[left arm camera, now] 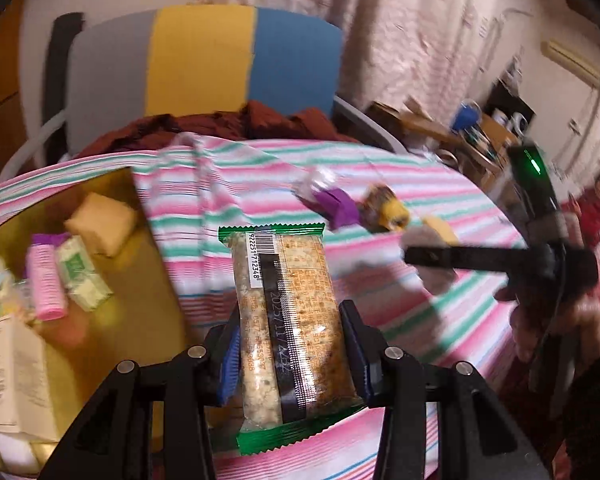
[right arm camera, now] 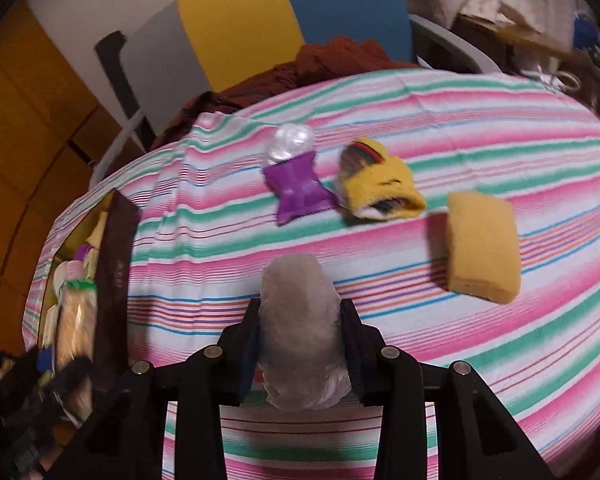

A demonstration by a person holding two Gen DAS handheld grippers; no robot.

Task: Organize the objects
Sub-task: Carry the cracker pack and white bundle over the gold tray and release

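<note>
My left gripper (left arm camera: pixel 290 320) is shut on a green-edged cracker packet (left arm camera: pixel 288 320), held above the striped tablecloth just right of a gold box (left arm camera: pixel 140 280). The box holds a yellow sponge (left arm camera: pixel 102 222), a pink roll (left arm camera: pixel 44 280), a green-white packet (left arm camera: pixel 82 276) and a white carton (left arm camera: pixel 16 376). My right gripper (right arm camera: pixel 300 320) is shut on a grey translucent wrapped bundle (right arm camera: pixel 300 328). On the cloth beyond it lie a purple pouch with a clear top (right arm camera: pixel 298 188), a yellow rolled sock (right arm camera: pixel 380 184) and a yellow sponge (right arm camera: pixel 482 246). The right gripper (left arm camera: pixel 420 256) shows in the left wrist view too.
A striped cloth (right arm camera: pixel 460 340) covers the round table. Behind it stands a grey, yellow and blue chair (left arm camera: pixel 204 64) with a rust-red garment (left arm camera: pixel 240 124). A cluttered shelf (left arm camera: pixel 480 132) is at the right; a person in red (left arm camera: pixel 598 208) sits further off.
</note>
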